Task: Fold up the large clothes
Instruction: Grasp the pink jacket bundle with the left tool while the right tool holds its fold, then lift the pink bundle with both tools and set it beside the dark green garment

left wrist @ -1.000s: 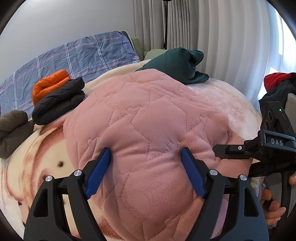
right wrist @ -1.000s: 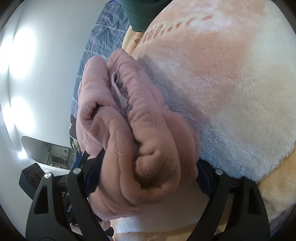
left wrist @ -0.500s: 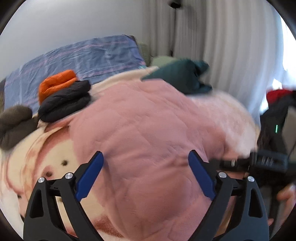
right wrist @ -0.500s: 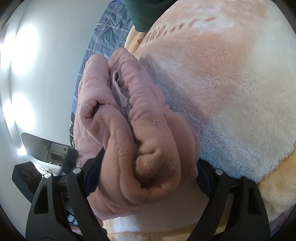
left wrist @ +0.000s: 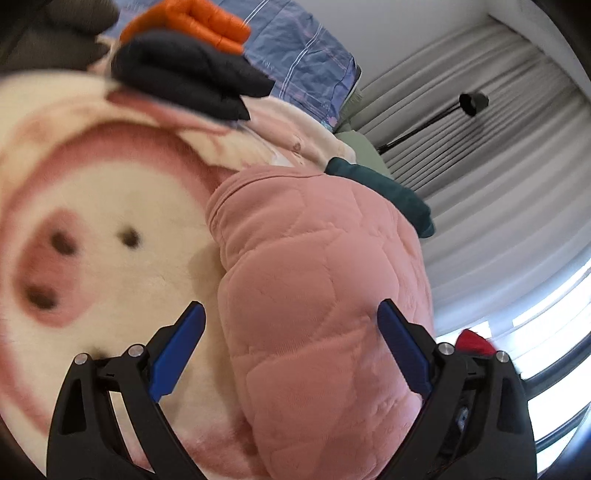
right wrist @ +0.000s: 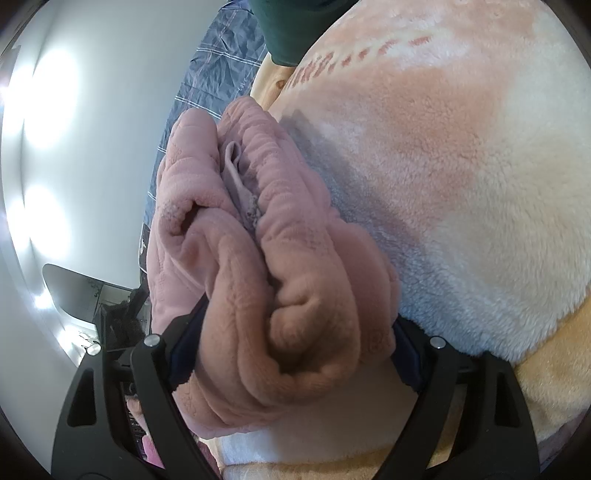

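Two grippers in play, and they are doing different jobs. Your left gripper [left wrist: 291,349] has its blue pads spread wide, one on each side of the pink quilted garment [left wrist: 317,295] with nothing pinched between them; the left pad sits over the blanket, the right pad over the far edge of the pink bulk. Your right gripper [right wrist: 295,332] is clamped on a thick bunched fold of that same pink garment [right wrist: 266,266], several fleece layers squeezed between the fingers and bulging out ahead of them.

The garment lies in a folded mound on the bed, resting on the pig-face blanket [left wrist: 103,229], with the pig's snout and eyes just to its left in your left wrist view. From the right wrist, the held end is lifted slightly off the cream and peach plush [right wrist: 461,177], a shadow falling beneath it.

Beyond the pink mound, a dark teal garment [left wrist: 391,192] peeks out at its far edge. Further back on the bed, a black puffer [left wrist: 188,74] sits with an orange one [left wrist: 192,18] touching behind it, against a blue plaid cover [left wrist: 306,62]. Grey curtains [left wrist: 498,155] and a black lamp [left wrist: 469,101] fill the right side.
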The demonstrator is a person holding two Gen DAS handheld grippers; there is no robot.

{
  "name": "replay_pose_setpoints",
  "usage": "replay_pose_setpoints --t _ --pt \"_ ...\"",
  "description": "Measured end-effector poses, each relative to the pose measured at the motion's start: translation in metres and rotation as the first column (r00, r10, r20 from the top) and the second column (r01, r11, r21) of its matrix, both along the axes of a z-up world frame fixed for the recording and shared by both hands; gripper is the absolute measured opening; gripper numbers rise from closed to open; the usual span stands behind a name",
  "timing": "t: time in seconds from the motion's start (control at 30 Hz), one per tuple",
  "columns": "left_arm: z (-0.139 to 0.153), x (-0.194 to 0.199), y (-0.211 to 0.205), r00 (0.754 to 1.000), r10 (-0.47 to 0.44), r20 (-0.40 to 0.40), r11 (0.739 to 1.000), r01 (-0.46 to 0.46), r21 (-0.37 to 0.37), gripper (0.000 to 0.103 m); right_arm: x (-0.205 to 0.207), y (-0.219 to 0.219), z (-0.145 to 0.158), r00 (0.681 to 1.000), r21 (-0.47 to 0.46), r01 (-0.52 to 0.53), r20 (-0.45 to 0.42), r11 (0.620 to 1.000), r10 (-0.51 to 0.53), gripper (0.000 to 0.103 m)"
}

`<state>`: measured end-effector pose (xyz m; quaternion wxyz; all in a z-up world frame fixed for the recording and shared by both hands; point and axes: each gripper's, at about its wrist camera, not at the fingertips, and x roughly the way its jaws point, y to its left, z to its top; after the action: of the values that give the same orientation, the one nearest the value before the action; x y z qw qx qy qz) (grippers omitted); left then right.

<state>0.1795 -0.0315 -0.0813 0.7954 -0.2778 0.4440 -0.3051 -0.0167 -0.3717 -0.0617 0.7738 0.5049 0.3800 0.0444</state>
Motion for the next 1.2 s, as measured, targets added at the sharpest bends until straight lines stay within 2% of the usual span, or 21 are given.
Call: replay_pose_setpoints --t 0.13,0.23,0.6,0.67,0.77,0.87,1.0,1.13,1.2 --pt "-0.013 0.021 -0.007 0.997 -0.049 -0.056 0.996 0.044 -0.083 0.097 -0.001 0.000 0.000 1.000 -0.002 0.002 0.008 1.000 -0.002 0.086" --pt "-0.020 0.036 -0.008 0.995 -0.049 -0.090 0.992 0.038 -0.122 0.101 -0.001 0.000 -0.001 1.000 -0.002 0.000 0.011 1.000 0.000 0.086" --pt "-0.041 0.067 -0.013 0.981 -0.131 -0.145 0.966 0.093 -0.242 0.102 0.000 0.000 -0.001 1.000 -0.008 0.005 0.013 1.000 -0.005 0.088" --pt "-0.038 0.068 -0.015 0.982 -0.148 -0.119 0.964 0.116 -0.239 0.086 0.000 0.000 0.000 1.000 -0.014 0.010 0.014 1.000 -0.009 0.089" --pt "-0.031 0.068 -0.014 0.983 -0.166 -0.083 0.966 0.145 -0.214 0.069 0.000 0.002 0.000 1.000 -0.016 0.015 0.014 1.000 -0.015 0.089" --pt "-0.027 0.066 -0.014 0.983 -0.171 -0.061 0.968 0.156 -0.196 0.065 0.000 0.002 0.000 1.000 -0.018 0.019 0.017 1.000 -0.018 0.089" --pt "-0.025 0.065 -0.012 0.985 -0.164 -0.051 0.967 0.151 -0.207 0.064 0.000 0.001 0.000 1.000 -0.014 0.007 0.025 1.000 -0.006 0.089" --pt "-0.017 0.059 -0.012 0.983 -0.181 0.000 0.964 0.177 -0.198 0.064 -0.001 -0.008 0.004 0.997 0.009 -0.049 0.065 0.999 0.049 0.070" --pt "-0.012 0.056 -0.011 0.982 -0.188 0.020 0.962 0.188 -0.200 0.064 -0.002 -0.010 0.010 0.993 -0.004 -0.064 0.094 0.998 0.064 0.065"
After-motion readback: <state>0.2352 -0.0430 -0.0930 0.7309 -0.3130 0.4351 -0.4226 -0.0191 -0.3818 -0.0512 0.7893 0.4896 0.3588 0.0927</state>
